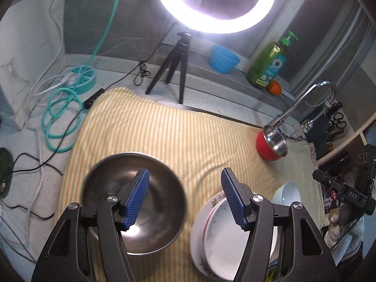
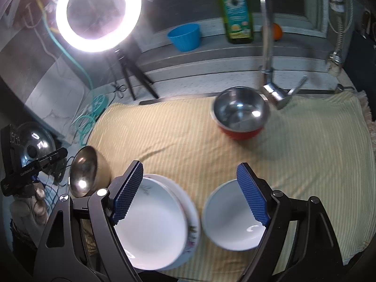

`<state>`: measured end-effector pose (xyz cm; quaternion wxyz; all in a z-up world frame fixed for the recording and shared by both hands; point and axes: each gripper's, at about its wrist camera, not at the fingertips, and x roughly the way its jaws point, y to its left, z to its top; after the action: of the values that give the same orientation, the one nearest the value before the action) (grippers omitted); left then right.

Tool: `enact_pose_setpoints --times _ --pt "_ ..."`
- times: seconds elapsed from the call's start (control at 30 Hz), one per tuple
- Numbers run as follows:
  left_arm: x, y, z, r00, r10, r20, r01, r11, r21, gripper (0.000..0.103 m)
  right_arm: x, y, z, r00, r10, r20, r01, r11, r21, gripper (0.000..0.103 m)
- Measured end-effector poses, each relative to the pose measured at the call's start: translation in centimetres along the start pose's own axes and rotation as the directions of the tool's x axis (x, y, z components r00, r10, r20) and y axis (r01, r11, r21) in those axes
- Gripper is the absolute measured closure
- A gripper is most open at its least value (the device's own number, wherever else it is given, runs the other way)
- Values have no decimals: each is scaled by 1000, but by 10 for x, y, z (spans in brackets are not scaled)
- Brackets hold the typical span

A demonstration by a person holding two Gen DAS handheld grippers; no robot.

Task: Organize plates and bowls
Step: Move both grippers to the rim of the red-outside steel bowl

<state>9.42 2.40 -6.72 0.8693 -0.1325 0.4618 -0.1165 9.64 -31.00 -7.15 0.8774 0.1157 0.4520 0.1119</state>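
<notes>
Above the yellow striped towel [image 1: 164,136], both grippers point steeply downward and forward, each with jaws spread apart and nothing between the blue pads.

Left gripper [image 1: 185,197]: hangs over the near edge of the towel. Its left finger lies across the view of the large steel bowl [image 1: 150,176]; its right finger overlaps the stack of white plates [image 1: 218,242]. No contact with either is visible.

Right gripper [image 2: 190,192]: hangs over the same near edge. The plate stack [image 2: 159,225] shows by its left finger, and the white bowl [image 2: 230,223] by its right finger. The pads are clear of both.

Layout: steel bowl at near left of the towel, plate stack just beside it, white bowl just right of the stack. A small steel bowl [image 2: 242,110] sits nested in a red bowl [image 2: 239,132] at the far side, under the tap [image 2: 268,47].

Part of the other gripper [image 2: 35,162] shows at the left edge of the right wrist view.
</notes>
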Motion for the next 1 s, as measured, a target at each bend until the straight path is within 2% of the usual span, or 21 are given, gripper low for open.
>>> enact_pose_setpoints --times 0.3,0.67,0.73,0.9,1.0 --pt "37 -63 8 999 -50 -21 52 997 61 40 -15 -71 19 997 -63 51 61 998 33 19" --pt "102 -125 18 990 -119 -77 125 988 92 42 14 -123 40 1000 0 12 0 997 75 19" --pt "114 -134 21 989 -123 -87 131 987 95 43 21 -129 43 1000 22 -1 -22 996 84 24" --pt "145 -154 28 983 -129 -132 142 985 98 53 40 -140 49 997 66 -42 -62 993 99 31" --pt "161 -160 31 976 -147 -159 161 984 77 55 52 -147 53 992 106 -62 -97 986 132 39"
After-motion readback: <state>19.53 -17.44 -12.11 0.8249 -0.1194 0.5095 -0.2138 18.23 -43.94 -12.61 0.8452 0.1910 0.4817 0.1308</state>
